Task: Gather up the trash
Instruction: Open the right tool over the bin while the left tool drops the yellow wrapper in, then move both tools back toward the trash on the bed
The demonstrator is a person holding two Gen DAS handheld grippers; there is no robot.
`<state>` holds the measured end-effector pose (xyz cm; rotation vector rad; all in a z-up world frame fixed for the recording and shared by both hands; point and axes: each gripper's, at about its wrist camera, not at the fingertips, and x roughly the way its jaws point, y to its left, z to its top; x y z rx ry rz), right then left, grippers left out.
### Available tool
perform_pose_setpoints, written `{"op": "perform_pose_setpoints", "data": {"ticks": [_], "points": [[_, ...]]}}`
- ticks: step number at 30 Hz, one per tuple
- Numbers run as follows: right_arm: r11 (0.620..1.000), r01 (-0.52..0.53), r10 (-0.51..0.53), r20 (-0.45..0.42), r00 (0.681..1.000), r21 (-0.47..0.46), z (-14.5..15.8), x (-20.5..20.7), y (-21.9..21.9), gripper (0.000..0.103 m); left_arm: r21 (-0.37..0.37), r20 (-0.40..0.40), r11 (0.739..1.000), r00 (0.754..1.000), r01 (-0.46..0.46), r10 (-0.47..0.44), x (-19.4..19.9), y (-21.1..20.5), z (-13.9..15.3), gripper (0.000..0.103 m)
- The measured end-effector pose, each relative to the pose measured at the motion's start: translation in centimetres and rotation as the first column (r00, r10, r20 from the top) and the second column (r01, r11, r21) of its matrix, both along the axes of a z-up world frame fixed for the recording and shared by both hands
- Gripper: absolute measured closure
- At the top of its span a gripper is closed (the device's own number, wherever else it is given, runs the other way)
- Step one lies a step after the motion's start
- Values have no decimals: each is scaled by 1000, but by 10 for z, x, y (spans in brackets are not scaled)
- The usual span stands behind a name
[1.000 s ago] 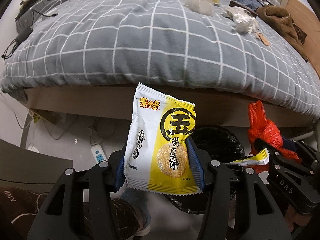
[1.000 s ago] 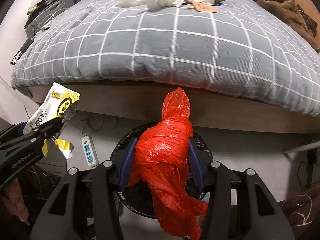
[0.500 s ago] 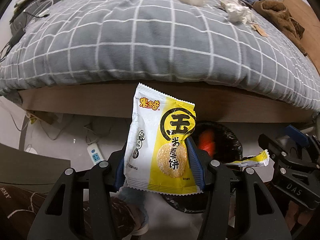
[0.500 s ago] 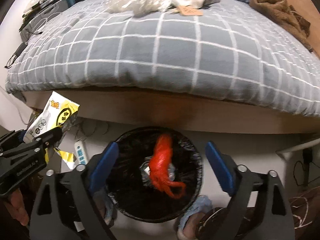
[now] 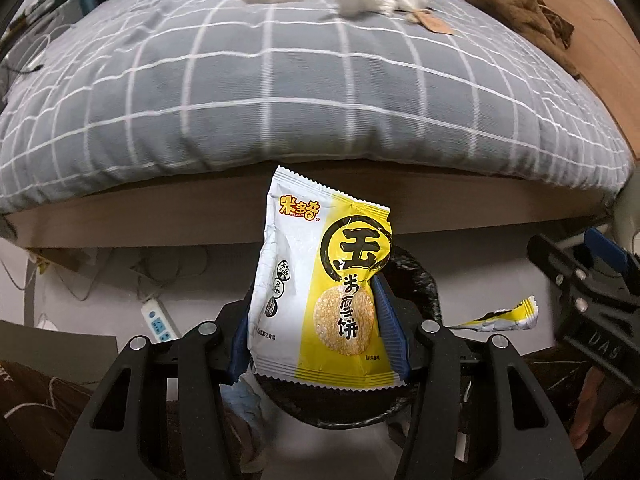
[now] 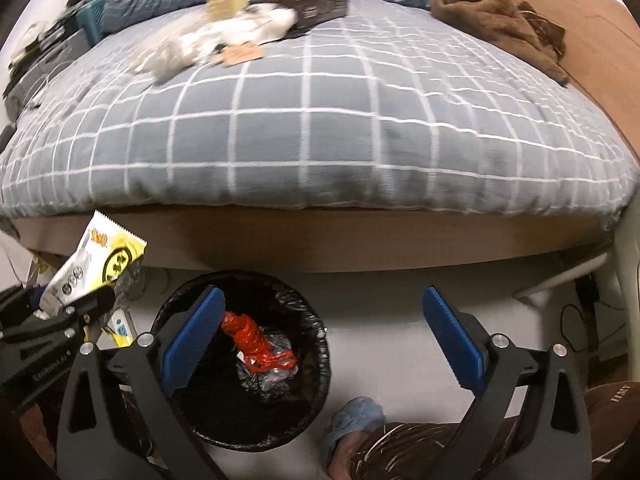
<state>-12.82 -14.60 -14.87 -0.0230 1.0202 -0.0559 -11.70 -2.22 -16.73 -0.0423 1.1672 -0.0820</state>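
gripping a yellow-and-white crinkled foil snack packet [image 5: 320, 304], the left claw [image 5: 316, 332] is clamped on its lower half; the right claw [image 6: 320, 336] has just been opening and stands wide apart with nothing between its blue pads.
the packet hides most of the round black-lined trash bin [image 6: 244, 364] in the left view; inside the bin lies a knotted red plastic bag [image 6: 252, 340]. blurred white wrappers [image 6: 224, 40] and a brown garment [image 6: 496, 20] rest on the grey checked quilt [image 6: 320, 128] beyond.

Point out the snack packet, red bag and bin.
snack packet [image 5: 320, 300], left wrist view, middle of its front.
red bag [image 6: 252, 338], right wrist view, its crumpled middle.
bin [image 6: 320, 344], right wrist view, right rim.
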Motion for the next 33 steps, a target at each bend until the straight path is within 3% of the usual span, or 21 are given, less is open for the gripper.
{"op": "perform_pose_setpoints", "data": {"ticks": [9,16,25,33], "points": [[1000,15,-15,13,1000,-13,2,-1,-6,8,9,2,999,999,36,-36,0,-25,-2,47],[1000,2,-2,17,1000,-14,2,2,-1,8,25,19,999,999,36,-37,-5,-28,2,32],[1000,-1,2,49,999,-14,13,1,1,8,47,83,998,996,42,-46,-8,-26,33,8],[999,-14,18,127,992,-32,43,8,3,8,40,165,999,986,31,-37,-4,-19,68,6]]}}
